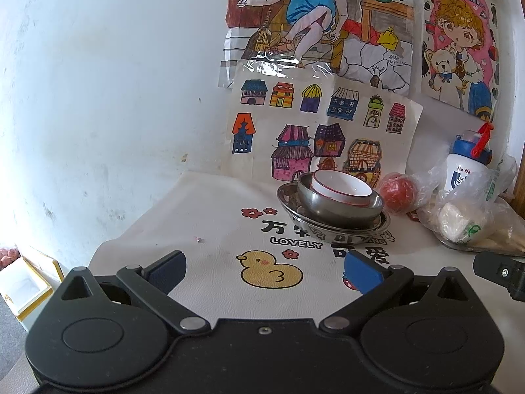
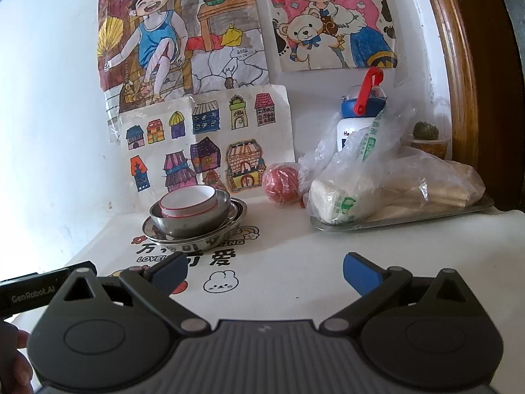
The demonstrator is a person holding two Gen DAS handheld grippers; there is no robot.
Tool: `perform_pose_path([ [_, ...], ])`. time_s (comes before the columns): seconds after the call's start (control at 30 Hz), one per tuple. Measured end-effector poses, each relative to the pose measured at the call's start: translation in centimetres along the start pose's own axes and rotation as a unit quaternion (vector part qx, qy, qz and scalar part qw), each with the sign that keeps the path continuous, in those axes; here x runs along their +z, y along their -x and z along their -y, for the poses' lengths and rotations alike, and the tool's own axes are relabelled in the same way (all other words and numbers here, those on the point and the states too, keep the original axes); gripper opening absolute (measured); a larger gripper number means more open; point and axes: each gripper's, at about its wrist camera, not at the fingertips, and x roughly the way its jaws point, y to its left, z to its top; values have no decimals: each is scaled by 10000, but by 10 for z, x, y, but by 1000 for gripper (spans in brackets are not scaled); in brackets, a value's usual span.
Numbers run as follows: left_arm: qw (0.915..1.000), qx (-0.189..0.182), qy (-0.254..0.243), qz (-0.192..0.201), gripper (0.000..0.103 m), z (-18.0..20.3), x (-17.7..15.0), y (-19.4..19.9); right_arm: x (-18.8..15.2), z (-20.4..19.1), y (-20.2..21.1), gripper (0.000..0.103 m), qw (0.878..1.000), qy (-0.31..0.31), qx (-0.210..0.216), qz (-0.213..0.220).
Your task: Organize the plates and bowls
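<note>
tabletop (image 2: 295,262), far centre: steel plate (image 1: 331,228) bearing steel bowl (image 1: 338,208), white red-rimmed bowl (image 1: 341,187) tilted inside it. right of stack: red ball (image 2: 280,182), then tray (image 2: 410,218) of bagged goods. near edge: left gripper (image 1: 264,271) and right gripper (image 2: 264,272), jaws apart, both empty, well apart from stack.

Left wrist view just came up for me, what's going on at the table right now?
Nobody is holding anything at the moment. Both claws, left and right, are open and empty, held back from the dishes over the printed tablecloth. The dishes are already nested near the wall: a white bowl with a red rim sits inside a steel bowl, which sits in a shallow steel plate. A tray of bagged food stands off to the right.
</note>
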Motion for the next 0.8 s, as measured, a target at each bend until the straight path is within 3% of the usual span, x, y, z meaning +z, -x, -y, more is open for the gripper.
perform_pose_path([
  [0.8,10000,-19,4,10,102,0,1,2,-3,-2,1,103,10000,-35,-18,-17],
])
